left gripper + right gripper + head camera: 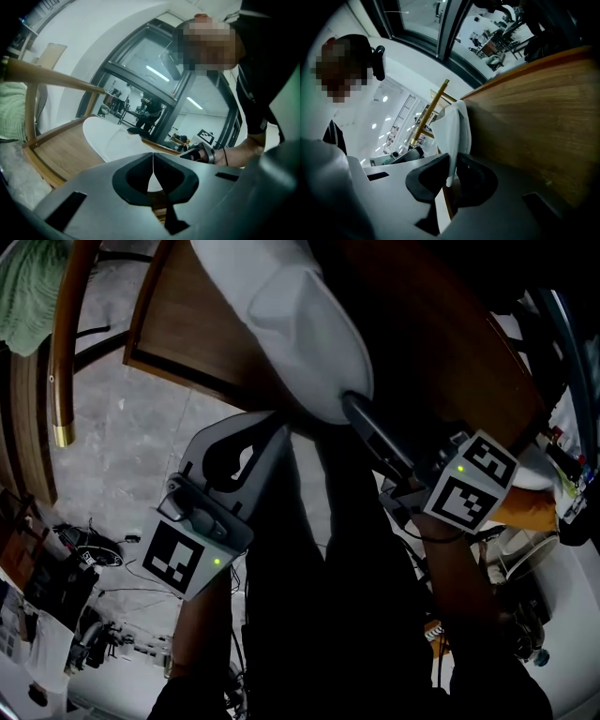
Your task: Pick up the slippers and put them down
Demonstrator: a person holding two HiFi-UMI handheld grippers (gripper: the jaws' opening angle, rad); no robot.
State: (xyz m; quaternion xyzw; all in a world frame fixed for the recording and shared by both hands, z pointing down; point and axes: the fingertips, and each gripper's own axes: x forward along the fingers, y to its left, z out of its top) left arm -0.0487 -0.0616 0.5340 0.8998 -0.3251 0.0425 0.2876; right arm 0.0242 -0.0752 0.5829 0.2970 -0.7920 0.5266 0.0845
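A white slipper lies over the brown wooden tabletop in the head view. My right gripper is shut on its near edge. In the right gripper view the thin white slipper edge runs down between the two dark pads, beside the table's side. I cannot tell whether the slipper rests on the wood or hangs just above it. My left gripper sits to the slipper's left, shut and empty. In the left gripper view its tips meet, with the slipper beyond them on the table.
A curved wooden chair rail with a brass end cap stands at the left, with a green cloth draped by it. Grey stone floor lies below the table edge. Cables and small gear clutter the lower left.
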